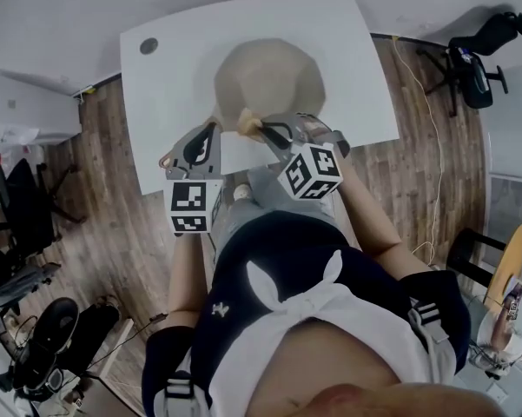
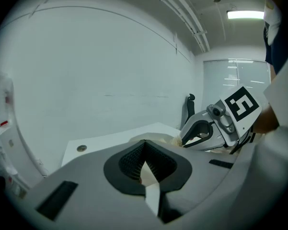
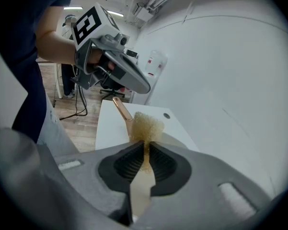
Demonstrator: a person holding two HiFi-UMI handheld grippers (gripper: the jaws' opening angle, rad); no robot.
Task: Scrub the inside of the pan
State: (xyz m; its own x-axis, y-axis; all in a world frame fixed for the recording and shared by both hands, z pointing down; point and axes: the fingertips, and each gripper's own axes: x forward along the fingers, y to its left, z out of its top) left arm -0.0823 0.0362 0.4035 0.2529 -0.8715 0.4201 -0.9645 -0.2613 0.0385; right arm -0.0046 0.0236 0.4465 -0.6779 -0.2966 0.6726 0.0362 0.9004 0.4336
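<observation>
We note the left gripper (image 2: 144,145) with its fingers closed tip to tip. We cannot confirm anything between them; only a pale surface shows through the gap behind the tips. The right gripper (image 3: 147,145) has its fingers clamped on a yellowish sponge (image 3: 146,124), which sticks out past the tips. Just beyond, the sponge sits at the near rim of the pan (image 1: 269,81), beside the copper handle (image 3: 120,110). The left gripper hangs over that handle. The pan rests on the white tabletop (image 1: 156,102), toward its near edge. Farther off we record wood floor (image 1: 113,224) and a black chair (image 1: 482,55).
</observation>
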